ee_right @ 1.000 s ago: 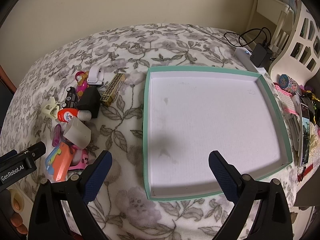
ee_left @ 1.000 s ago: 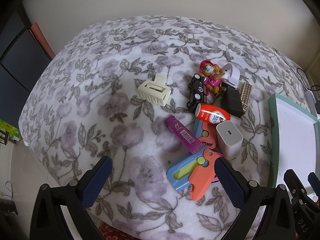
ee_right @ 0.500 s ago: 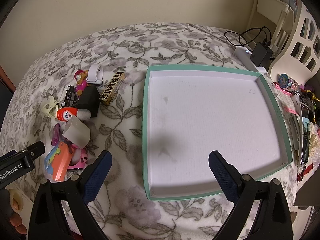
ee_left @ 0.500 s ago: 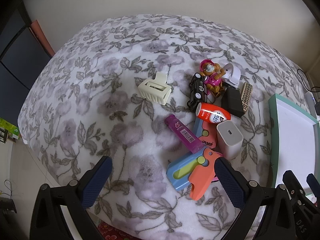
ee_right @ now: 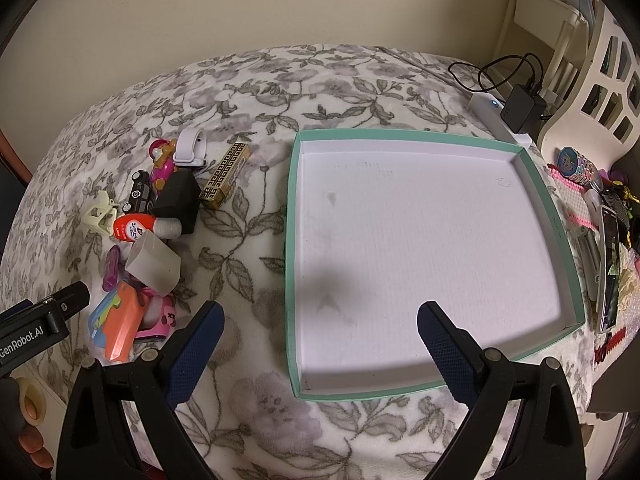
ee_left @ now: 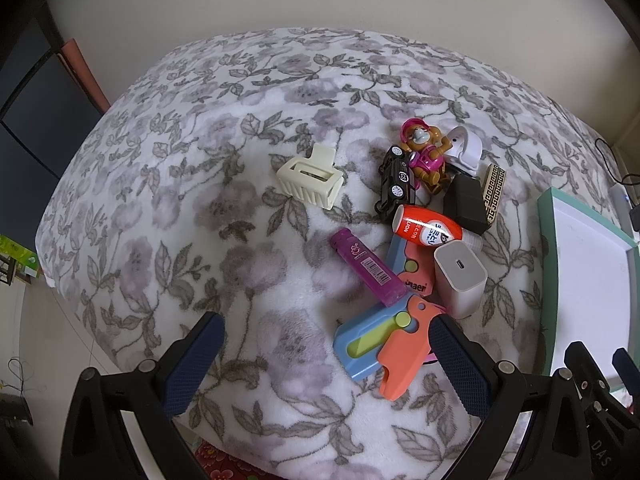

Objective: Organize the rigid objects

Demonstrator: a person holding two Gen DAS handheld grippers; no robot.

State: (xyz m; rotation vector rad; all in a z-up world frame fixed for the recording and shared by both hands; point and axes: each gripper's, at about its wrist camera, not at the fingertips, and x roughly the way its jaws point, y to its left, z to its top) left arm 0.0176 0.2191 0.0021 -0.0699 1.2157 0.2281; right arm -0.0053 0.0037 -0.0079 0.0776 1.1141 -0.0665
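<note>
While both my grippers hover above floral blanket [ee_left: 200,200], left gripper [ee_left: 324,360] fingers spread wide, empty, over pile edge; right gripper [ee_right: 320,344] fingers wide, empty, over teal tray [ee_right: 291,216]. Pile left of tray: blue-orange toy [ee_left: 376,344], purple tube [ee_left: 366,266], white charger [ee_left: 460,276], red bottle [ee_left: 426,228], black toy car [ee_left: 396,184], pup figure [ee_left: 426,152]. Cream hair clip [ee_left: 310,178] lies apart, left of pile.

A bed under a floral blanket [ee_left: 168,200] carries everything. At right lies 1 shallow teal tray [ee_right: 294,240], white inside. To its left sits a cluster of small items; a cream hair claw [ee_left: 310,178] lies apart, farther left. A white power strip [ee_right: 494,114] rests at the far right.
</note>
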